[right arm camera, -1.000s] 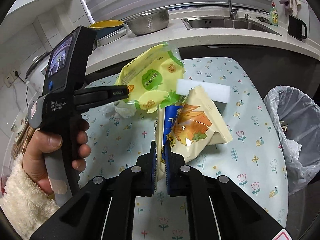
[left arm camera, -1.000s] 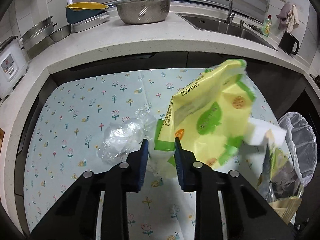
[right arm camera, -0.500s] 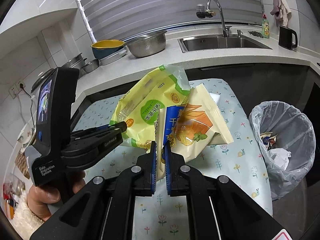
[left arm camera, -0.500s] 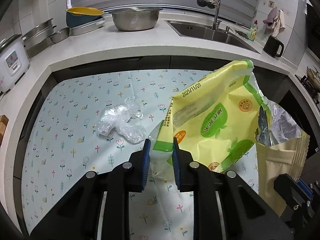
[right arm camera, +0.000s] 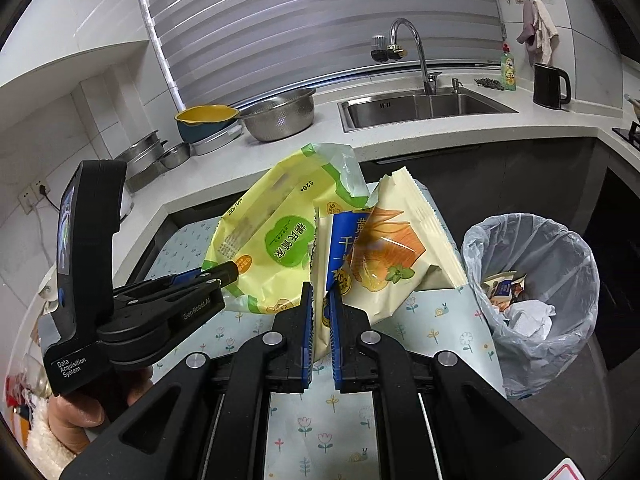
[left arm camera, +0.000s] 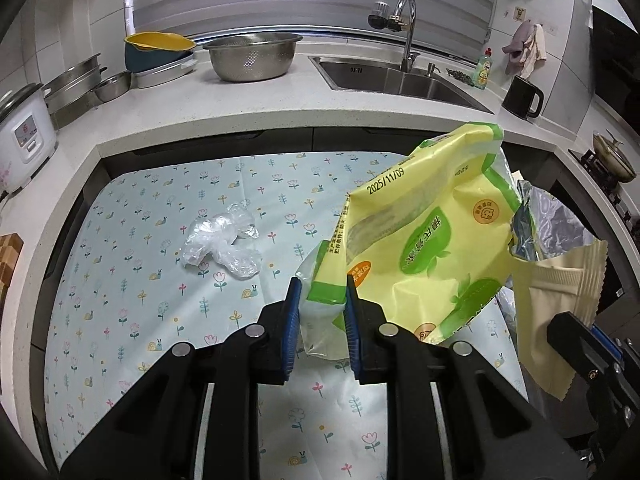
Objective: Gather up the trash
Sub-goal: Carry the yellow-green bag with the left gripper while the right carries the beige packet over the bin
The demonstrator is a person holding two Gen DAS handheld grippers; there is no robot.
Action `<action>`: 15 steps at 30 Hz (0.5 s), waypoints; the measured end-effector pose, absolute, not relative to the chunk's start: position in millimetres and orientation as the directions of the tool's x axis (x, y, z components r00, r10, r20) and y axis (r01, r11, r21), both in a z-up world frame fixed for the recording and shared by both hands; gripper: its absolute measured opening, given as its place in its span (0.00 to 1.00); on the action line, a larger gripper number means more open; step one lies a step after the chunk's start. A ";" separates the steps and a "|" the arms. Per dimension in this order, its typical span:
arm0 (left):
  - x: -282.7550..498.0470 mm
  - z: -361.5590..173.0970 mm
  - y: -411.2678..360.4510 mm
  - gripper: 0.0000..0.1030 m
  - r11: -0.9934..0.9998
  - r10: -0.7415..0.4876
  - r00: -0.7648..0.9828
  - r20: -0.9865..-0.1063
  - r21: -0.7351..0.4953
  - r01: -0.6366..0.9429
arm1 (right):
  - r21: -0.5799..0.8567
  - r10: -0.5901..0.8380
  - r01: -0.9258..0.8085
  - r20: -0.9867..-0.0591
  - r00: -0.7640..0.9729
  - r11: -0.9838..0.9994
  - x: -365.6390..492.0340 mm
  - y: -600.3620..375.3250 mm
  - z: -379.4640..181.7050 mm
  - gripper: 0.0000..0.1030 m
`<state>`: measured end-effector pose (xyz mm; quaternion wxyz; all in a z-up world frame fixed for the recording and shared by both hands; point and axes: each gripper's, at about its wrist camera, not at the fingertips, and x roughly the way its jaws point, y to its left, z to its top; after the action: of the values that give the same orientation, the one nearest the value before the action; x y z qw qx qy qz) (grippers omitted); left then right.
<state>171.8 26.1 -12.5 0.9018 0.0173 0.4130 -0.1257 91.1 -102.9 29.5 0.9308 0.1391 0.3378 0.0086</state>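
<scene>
A: Starting from the left in the left wrist view, what lies on the floral-print tabletop (left arm camera: 120, 280)?

B: A crumpled clear plastic wrapper (left arm camera: 220, 242) sits loose on it, well apart from both tools. The right wrist view does not show it at all. To its right, the left claw (left arm camera: 320, 296) is pinching the lower green-edged corner of a large yellow and green plastic snack bag (left arm camera: 424, 240), which hangs clear above the cloth. A thin clear film is caught between the pads there too.

A: And further right in that view?

B: A cream-coloured snack packet with a silver foil lining (left arm camera: 556, 300), seen from its plain back with the torn mouth gaping. Only a black corner of the other tool shows, so its grip cannot be judged from here.

A: What does the right wrist view add?

B: At far left, a hand (right arm camera: 80, 408) with a fluffy white cuff holds the left tool's handle. In the middle, the right claw (right arm camera: 321, 304) is pressed nearly together on the cream packet's lower edge, and its printed blue and orange front shows. The two bags touch side by side. At right stands a round bin lined with a pale translucent bag (right arm camera: 532, 292), already holding scraps, just beside the tabletop's edge.
</scene>
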 end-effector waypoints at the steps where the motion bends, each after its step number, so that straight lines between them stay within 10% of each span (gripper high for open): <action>1: 170.4 -11.1 21.8 0.19 0.966 -0.215 0.628 -0.748 -0.070 0.248 | 0.266 0.105 0.085 -0.624 0.774 0.960 89.4 -106.1 30.6 0.07; 15: 159.3 -8.6 -43.6 0.19 0.938 -0.263 0.607 -0.750 -0.050 0.344 | 0.272 0.026 0.189 -0.630 0.776 0.944 66.4 -166.6 25.7 0.07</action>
<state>159.3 -43.6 -8.6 0.8950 0.0494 0.4096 -0.1694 66.4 -166.6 25.7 0.9283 0.1620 0.3318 -0.0439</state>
